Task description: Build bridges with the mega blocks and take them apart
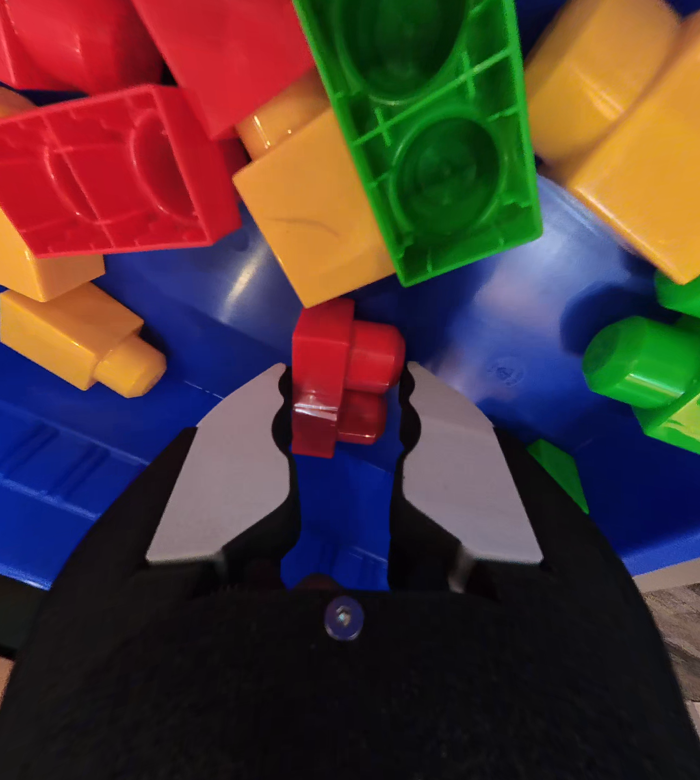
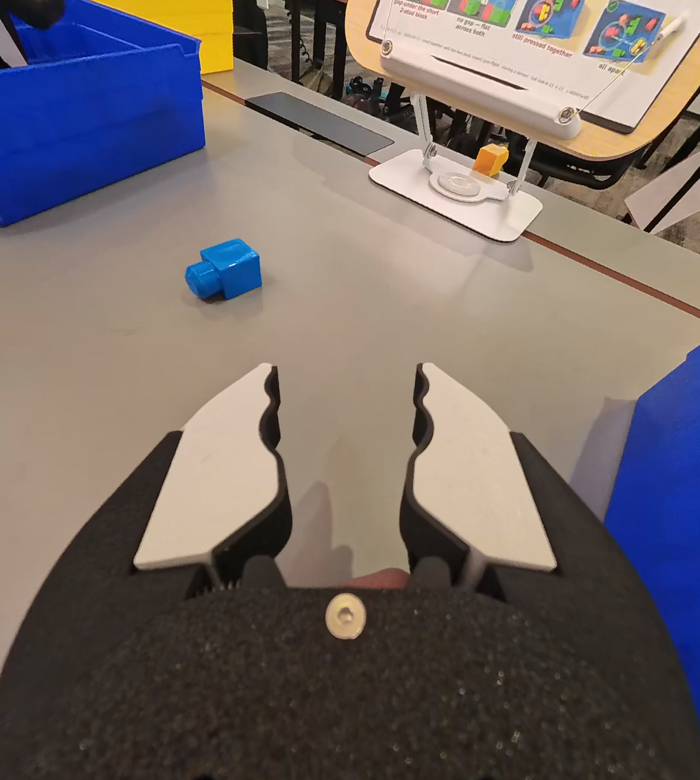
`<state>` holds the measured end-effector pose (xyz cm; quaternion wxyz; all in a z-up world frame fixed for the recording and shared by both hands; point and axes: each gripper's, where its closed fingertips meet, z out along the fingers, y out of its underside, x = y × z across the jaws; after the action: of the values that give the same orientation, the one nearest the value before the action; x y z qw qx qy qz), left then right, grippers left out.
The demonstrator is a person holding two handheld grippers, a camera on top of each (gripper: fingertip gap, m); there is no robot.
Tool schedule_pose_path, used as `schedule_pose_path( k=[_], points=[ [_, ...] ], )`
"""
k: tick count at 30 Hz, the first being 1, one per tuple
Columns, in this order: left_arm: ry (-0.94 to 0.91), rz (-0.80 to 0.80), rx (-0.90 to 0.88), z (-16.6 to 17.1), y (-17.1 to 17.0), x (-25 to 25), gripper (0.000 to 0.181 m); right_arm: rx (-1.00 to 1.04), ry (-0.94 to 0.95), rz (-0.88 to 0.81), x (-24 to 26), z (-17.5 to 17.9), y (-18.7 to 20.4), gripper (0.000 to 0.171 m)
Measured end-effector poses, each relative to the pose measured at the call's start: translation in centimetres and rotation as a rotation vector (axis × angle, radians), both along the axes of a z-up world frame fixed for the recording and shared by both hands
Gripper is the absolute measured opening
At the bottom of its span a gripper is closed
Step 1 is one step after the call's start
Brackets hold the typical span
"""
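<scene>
Grey table (image 2: 339,295) in office room, blue bin (image 2: 78,122) far left, white document stand (image 2: 458,198) at back edge. Blue block (image 2: 225,272) on its side mid-table. Right gripper (image 2: 346,375) spread, empty. Left gripper (image 1: 341,377) inside bin, fingers around small red block (image 1: 339,380); contact unclear.

1. The red block (image 1: 339,380) between the left fingers is glossy, smooth plastic.
2. The yellow block (image 1: 314,228), green block (image 1: 432,139) and bin (image 1: 179,291) share that shiny plastic look.
3. The left gripper (image 1: 343,375) has matt grey finger plates on a black, grainy body.
4. The right gripper (image 2: 346,375) has the same rough black body, with a shiny metal screw (image 2: 345,621).
5. The table (image 2: 382,304) is smooth, matt grey.
6. The blue block (image 2: 225,272) looks duller, faintly ridged.
7. The stand (image 2: 458,198) is smooth and white.
</scene>
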<state>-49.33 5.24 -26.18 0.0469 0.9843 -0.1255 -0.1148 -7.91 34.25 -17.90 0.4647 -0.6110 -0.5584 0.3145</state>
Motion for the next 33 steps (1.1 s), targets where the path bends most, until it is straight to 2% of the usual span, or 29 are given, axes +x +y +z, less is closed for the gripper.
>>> schedule_pose_path(
  k=[9,13,18,24,27,29,33],
  points=[
    [0.016,-0.013,0.064,0.9,0.4,0.6,0.048,-0.001,-0.004,0.002,0.0,-0.1,0.0,0.06],
    [0.072,-0.011,0.21,4.5,1.9,2.1,0.047,0.004,-0.003,0.004,0.0,0.1,-0.1,0.06],
    [0.124,0.042,0.451,10.1,3.8,6.3,0.047,0.006,0.001,0.008,0.0,0.3,-0.3,0.06],
    [0.159,0.141,0.736,14.1,8.1,13.3,0.047,0.017,0.007,0.011,0.1,0.8,-0.6,0.06],
    [0.097,0.185,0.867,14.6,11.3,17.2,0.046,0.032,0.01,0.01,0.2,1.2,-0.7,0.06],
    [0.129,0.184,0.928,14.9,13.4,18.6,0.047,0.038,0.012,0.007,0.3,1.4,-0.7,0.06],
    [0.056,0.229,0.999,13.9,18.2,21.2,0.047,0.039,0.013,0.003,0.5,1.6,-0.5,0.06]
  ],
)
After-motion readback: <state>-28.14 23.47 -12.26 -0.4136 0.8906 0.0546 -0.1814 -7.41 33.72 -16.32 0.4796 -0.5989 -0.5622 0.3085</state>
